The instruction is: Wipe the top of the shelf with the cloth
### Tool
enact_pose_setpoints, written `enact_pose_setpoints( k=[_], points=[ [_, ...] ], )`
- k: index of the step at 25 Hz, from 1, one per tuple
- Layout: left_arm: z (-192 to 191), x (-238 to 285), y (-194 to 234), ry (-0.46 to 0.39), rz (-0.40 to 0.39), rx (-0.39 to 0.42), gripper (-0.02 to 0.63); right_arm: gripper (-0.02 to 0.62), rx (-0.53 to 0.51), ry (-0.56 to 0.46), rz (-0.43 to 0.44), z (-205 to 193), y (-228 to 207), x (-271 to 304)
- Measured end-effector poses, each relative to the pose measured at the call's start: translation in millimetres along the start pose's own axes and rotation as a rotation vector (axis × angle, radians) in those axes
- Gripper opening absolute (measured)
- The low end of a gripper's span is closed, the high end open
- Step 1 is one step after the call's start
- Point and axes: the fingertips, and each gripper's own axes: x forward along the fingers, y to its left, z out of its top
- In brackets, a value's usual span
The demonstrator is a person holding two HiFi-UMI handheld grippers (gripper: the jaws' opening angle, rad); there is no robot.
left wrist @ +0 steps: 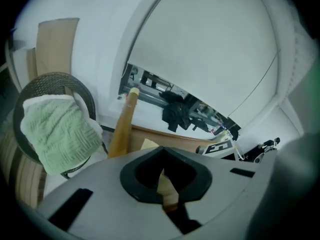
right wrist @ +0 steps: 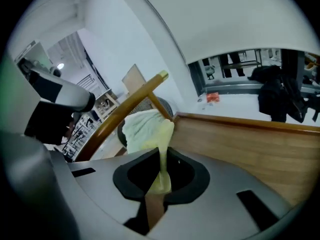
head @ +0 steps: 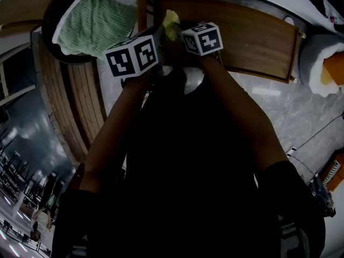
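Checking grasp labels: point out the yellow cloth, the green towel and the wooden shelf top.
yellow cloth [right wrist: 148, 128], right gripper view, bunched part above the jaws.
green towel [left wrist: 59, 131], left gripper view, middle of its ribbed face.
wooden shelf top [right wrist: 240, 144], right gripper view, bare wood right of the cloth.

Floored in pale veined tiles [head: 306, 112], glossy with streaks of light, with a thin cable [head: 322, 133] trailing across and curved wooden slats [head: 64, 101] at the left. Closed in by plain white walls [left wrist: 210, 39], with a long window [right wrist: 240, 69] and dark clothes [right wrist: 280, 96] hanging before it. Furnished with a dark wire basket [left wrist: 55, 78] holding a green towel [head: 97, 23], a slanting wooden pole [right wrist: 125, 104] just beside it, and distant racks [right wrist: 100, 106] under a bright lamp [right wrist: 60, 65].
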Motion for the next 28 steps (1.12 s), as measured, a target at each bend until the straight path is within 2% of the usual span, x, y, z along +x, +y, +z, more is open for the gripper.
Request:
enact_pose_setpoints(
  k=[3,5,9,15,21,25,28],
  points=[
    [0.3,-12.6,25.8,-0.010,0.015,-0.014,0.011,0.046,-0.019,0.040,0.027,-7.3,28.9,34.8],
    [-2.6,-17.3,34.8,-0.010,0.017,-0.021,0.011,0.046,-0.035,0.079,0.010,-14.2,36.5,49.7],
    [-15.0,-20.4,42.3,0.004,0.011,-0.033,0.011,0.046,-0.108,0.137,-0.086,-24.0,28.6,60.7],
    [-28.4,-17.2,33.1,0.029,-0.001,-0.022,0.011,0.046,-0.142,0.173,-0.097,-32.3,22.5,60.3],
    [-41.6,7.8,-0.6,0.063,-0.018,0.010,0.011,0.046,-0.134,0.190,-0.140,-46.3,-13.5,24.6],
    [-58.6,33.4,-17.7,0.089,0.017,0.081,0.011,0.046,-0.107,0.199,-0.169,-59.7,-44.6,-7.7],
    [-74.8,55.4,-32.5,0.125,0.019,0.070,0.011,0.046,-0.102,0.201,-0.197,-68.1,-71.2,-32.0]
  ],
)
